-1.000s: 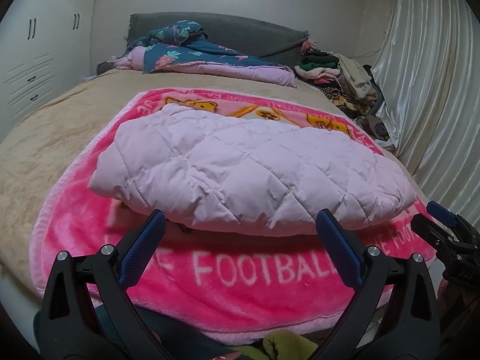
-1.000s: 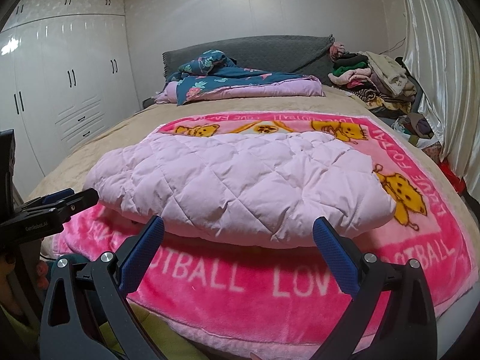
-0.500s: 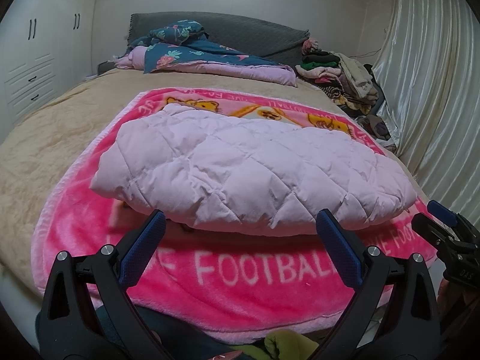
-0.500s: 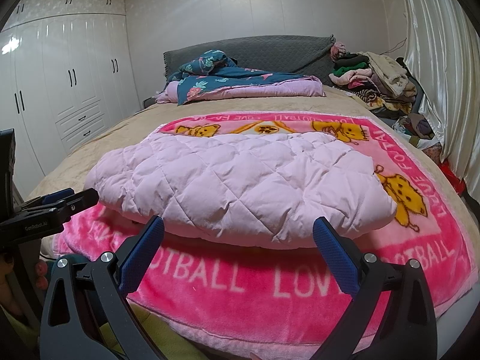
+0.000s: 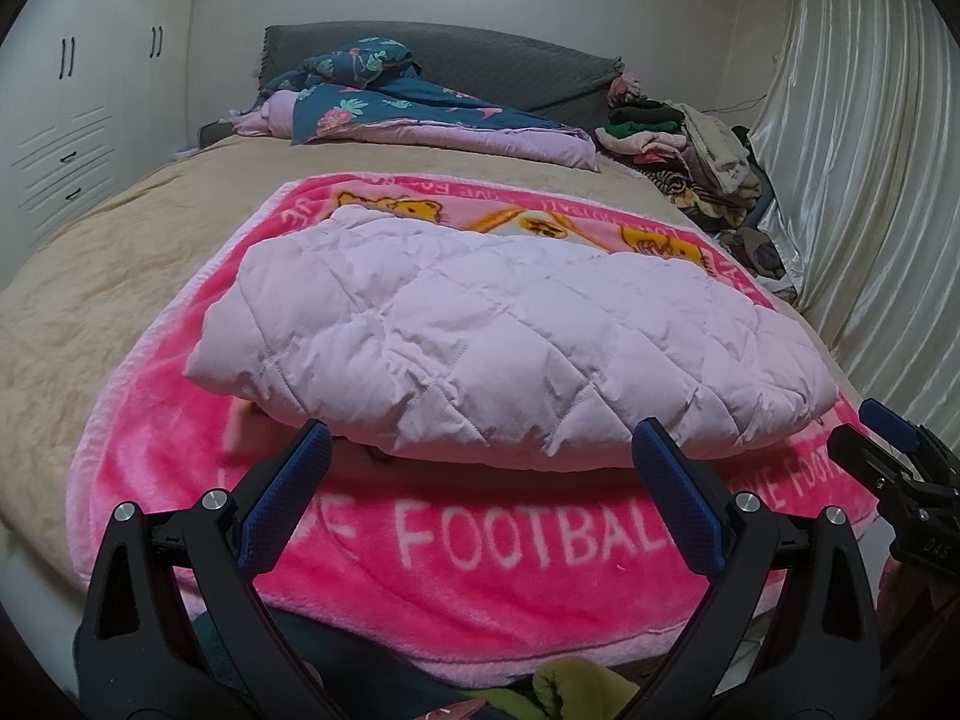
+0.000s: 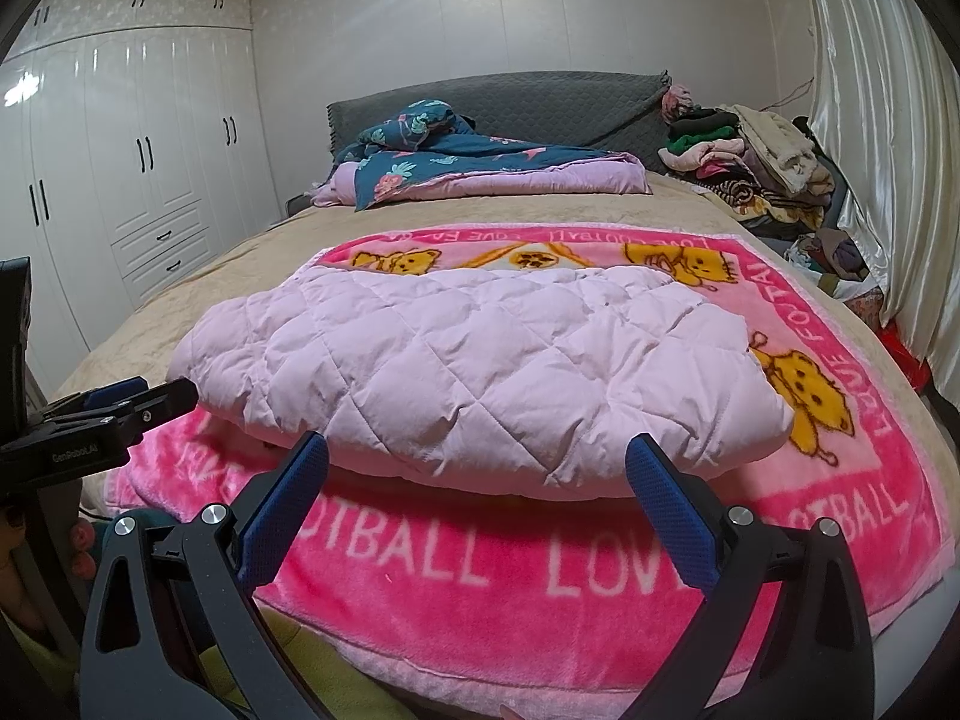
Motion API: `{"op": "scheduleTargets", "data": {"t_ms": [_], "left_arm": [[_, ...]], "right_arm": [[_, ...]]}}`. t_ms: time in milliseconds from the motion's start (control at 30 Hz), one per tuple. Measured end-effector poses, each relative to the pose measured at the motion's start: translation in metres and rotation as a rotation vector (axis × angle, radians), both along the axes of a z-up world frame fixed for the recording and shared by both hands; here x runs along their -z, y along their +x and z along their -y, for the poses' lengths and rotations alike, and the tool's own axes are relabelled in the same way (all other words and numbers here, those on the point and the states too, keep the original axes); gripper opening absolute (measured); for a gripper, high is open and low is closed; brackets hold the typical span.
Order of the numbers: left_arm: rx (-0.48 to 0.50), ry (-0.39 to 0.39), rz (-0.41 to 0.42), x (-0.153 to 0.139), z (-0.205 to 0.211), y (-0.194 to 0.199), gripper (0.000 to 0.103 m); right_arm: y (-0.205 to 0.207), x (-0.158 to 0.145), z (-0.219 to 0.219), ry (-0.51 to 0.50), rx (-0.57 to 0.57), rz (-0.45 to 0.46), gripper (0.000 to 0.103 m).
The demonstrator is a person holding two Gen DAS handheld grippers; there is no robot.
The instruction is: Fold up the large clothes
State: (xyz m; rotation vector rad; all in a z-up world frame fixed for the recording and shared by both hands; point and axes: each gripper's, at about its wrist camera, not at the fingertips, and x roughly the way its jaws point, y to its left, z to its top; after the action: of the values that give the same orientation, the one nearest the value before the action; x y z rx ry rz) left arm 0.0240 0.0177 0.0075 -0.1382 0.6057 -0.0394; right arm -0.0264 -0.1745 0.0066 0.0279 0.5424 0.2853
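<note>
Nothing has moved since the earlier frames: both our grippers hang at the same place before the foot of the bed [image 6: 198, 276], and the garment lies as it did. On the beige bed cover is spread a pink blanket [image 5: 480, 546] with white letters and yellow cartoon cats. On the middle of this blanket rests the folded quilted jacket [image 5: 498, 348], pale pink, its near edge just beyond our fingertips. At the head of the bed lies a dark blue floral duvet [image 6: 456, 162], and a pile of clothes [image 6: 750, 162] stands at its right side. Our left gripper [image 5: 480, 450] has its jaws wide apart and holds nothing. Our right gripper [image 6: 477, 462] is likewise spread and empty.
</note>
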Motion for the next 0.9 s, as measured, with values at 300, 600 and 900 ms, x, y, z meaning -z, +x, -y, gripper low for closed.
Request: {"op": "scheduleTargets", "data": {"t_ms": [300, 600, 900], "left_arm": [[0.003, 0.0, -0.002, -0.0004, -0.0001, -0.0001, 0.094], [0.0, 0.002, -0.001, -0.0007, 0.0002, -0.0003, 0.094], [0.012, -0.006, -0.002, 0.0016, -0.0009, -0.0004, 0.094]], "right_arm": [[0.0004, -0.0007, 0.0003, -0.001, -0.002, -0.001, 0.099], [0.0005, -0.0004, -0.0008, -0.003, -0.001, 0.0, 0.099], [-0.0004, -0.0034, 0.0009, -0.015, 0.005, 0.002, 0.099]]}}
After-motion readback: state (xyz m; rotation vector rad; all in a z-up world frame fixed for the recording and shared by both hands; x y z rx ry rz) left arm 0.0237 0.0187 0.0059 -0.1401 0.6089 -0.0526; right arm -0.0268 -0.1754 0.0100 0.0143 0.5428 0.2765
